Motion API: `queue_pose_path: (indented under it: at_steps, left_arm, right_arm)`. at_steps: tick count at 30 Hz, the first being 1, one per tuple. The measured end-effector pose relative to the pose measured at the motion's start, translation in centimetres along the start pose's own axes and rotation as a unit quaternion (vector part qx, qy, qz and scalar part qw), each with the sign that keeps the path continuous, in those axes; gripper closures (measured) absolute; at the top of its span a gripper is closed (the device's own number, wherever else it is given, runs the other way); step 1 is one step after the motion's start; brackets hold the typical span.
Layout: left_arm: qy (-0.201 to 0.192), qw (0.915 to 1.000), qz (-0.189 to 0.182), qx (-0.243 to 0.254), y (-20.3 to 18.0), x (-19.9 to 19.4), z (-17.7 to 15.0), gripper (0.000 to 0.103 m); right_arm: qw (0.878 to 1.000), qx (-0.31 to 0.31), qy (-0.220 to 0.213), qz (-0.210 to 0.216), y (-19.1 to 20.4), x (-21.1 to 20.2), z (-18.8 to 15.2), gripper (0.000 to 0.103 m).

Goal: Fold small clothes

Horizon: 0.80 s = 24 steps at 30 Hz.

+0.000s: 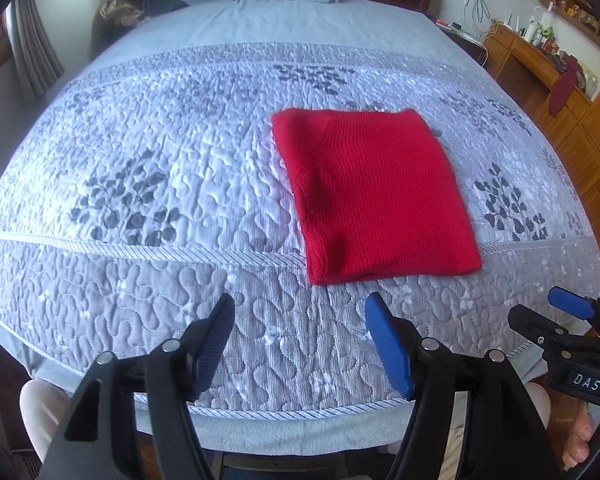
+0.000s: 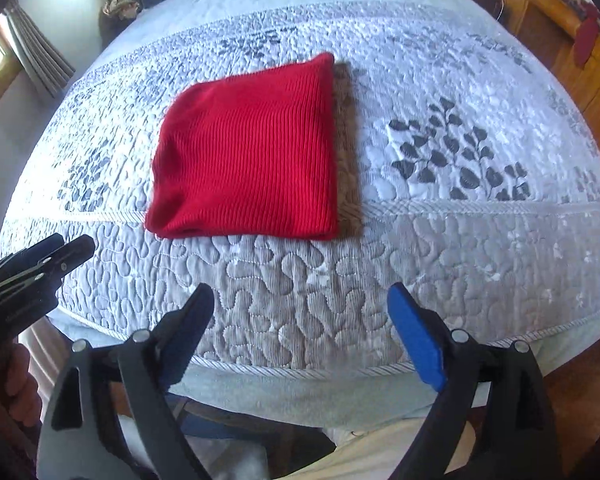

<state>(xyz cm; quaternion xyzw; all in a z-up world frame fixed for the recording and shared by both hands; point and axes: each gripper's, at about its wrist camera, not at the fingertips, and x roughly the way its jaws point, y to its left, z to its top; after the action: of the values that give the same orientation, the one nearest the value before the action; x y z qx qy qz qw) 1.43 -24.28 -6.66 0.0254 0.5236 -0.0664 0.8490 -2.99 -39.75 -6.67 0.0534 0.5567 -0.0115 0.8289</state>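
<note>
On the quilted bedspread [image 1: 148, 208] in the left wrist view, a red ribbed knit garment [image 1: 374, 196] lies folded into a flat, roughly square packet just ahead and to the right of the left gripper [image 1: 300, 334], whose jaws stand apart with nothing between them; the knit looks soft, light and limp, likely to sag and unfold if lifted by one layer. In the right wrist view, the same packet [image 2: 248, 152] sits ahead and left of the empty, wide-open right gripper [image 2: 304, 328], so pinching all layers at the near corners seems the safest hold.
</note>
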Motion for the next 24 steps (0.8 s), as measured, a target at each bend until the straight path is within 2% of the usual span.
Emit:
queue_pose_path:
  at_steps: [15, 20, 24]
  left_arm:
    - [-0.025, 0.999, 0.036, 0.012, -0.6, -3.0, 0.2, 0.029]
    - [-0.033, 0.9984, 0.041, 0.02, -1.0, -3.7, 0.3, 0.025]
    - [-0.023, 0.9988, 0.037, 0.024, -1.2, -3.3, 0.1, 0.024]
  right_arm:
    - [1.0, 0.0, -0.01, -0.011, 1.1, -2.3, 0.0, 0.012]
    - [1.0, -0.008, -0.019, -0.022, 1.3, -2.8, 0.1, 0.011]
    - [1.0, -0.004, -0.01, -0.023, 1.4, -2.0, 0.1, 0.011]
